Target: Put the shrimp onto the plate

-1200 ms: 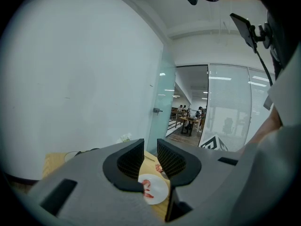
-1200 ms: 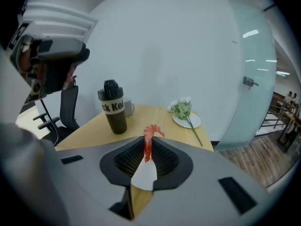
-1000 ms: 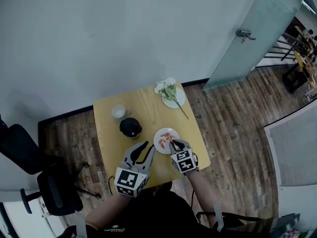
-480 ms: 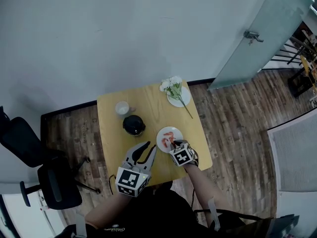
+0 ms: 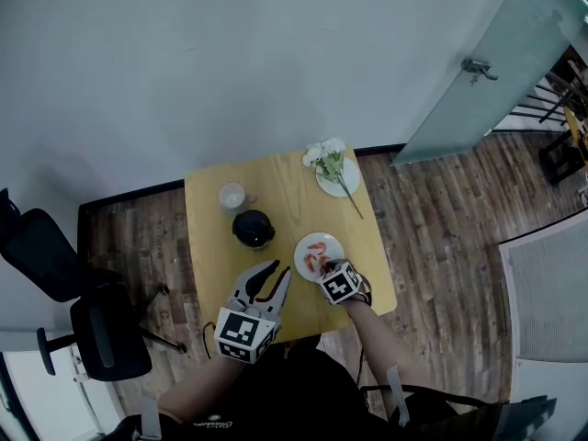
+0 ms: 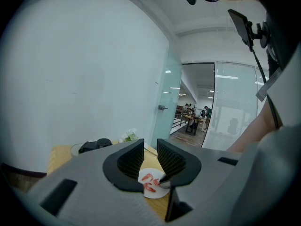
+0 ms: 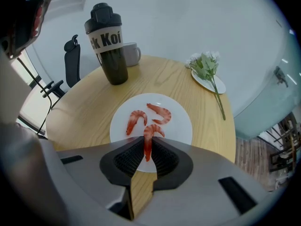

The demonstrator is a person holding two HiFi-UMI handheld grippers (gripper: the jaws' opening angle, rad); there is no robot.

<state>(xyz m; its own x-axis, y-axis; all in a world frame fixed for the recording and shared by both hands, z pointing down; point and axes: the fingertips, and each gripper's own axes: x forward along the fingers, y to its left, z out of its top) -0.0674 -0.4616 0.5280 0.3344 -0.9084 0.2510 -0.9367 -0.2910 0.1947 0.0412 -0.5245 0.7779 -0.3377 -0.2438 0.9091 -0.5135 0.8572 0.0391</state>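
1. Left gripper (image 6: 150, 142) is held out level in front, fingers (image 6: 130, 161) apart with nothing between them
2. Right gripper (image 7: 146, 139) tilts downward, fingers (image 7: 126, 160) pinched on a shrimp (image 7: 147, 149)
3. Both forearms reach forward

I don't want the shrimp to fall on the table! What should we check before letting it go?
1. Held shrimp pinched in the right gripper: ok.
2. Held shrimp is over the plate: ok.
3. Bare spot beside the two shrimp lying there: ok.
4. Left gripper open, empty, apart from the plate: ok.
5. Bottle stands clear of the plate: ok.
6. Held shrimp low enough to drop gently: cannot tell.
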